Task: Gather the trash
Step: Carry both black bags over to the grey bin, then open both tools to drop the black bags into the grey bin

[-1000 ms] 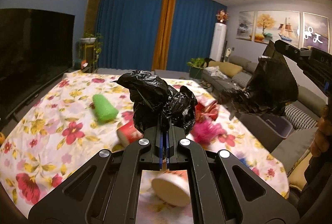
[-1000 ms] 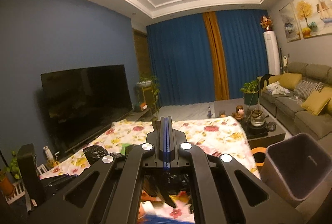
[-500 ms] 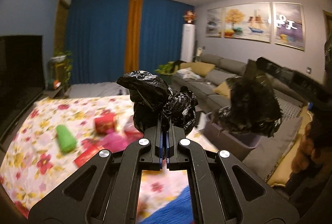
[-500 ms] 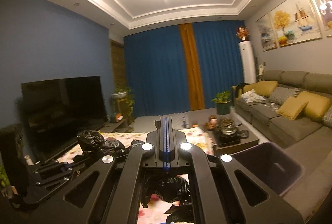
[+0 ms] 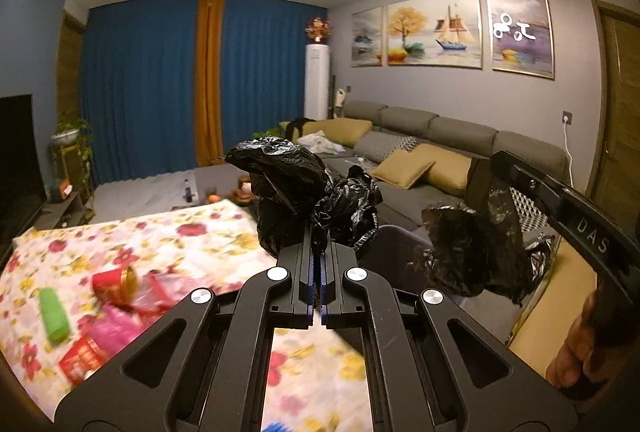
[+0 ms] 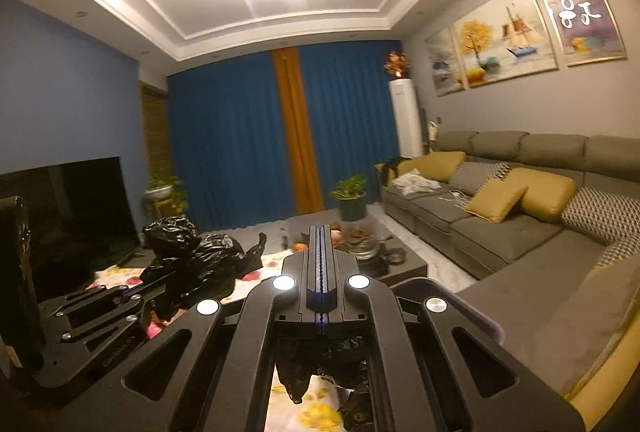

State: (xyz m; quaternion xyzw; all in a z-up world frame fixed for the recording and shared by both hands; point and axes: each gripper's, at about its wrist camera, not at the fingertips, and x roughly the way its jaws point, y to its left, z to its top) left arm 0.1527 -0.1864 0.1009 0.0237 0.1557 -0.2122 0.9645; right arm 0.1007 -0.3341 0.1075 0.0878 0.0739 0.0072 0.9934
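- We hold the black trash bag (image 5: 304, 200) up above the bench (image 5: 192, 232): left tongs (image 5: 319, 264) clenched on one bunch, right tongs (image 6: 321, 272) on another.
- Red can (image 5: 114, 282), green tube (image 5: 54, 314) and wrappers (image 5: 116, 324) are not yet collected.
- The tube's long axis runs roughly away from us.

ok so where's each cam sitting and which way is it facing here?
Left wrist: on the left gripper, facing sofa and floral table; its shut fingers pinch the black trash bag; right gripper and hand show.
Right wrist: on the right gripper, facing curtains and TV; bag hangs below; left gripper shows.
Shared: bag, sofa, curtains, grey bin.
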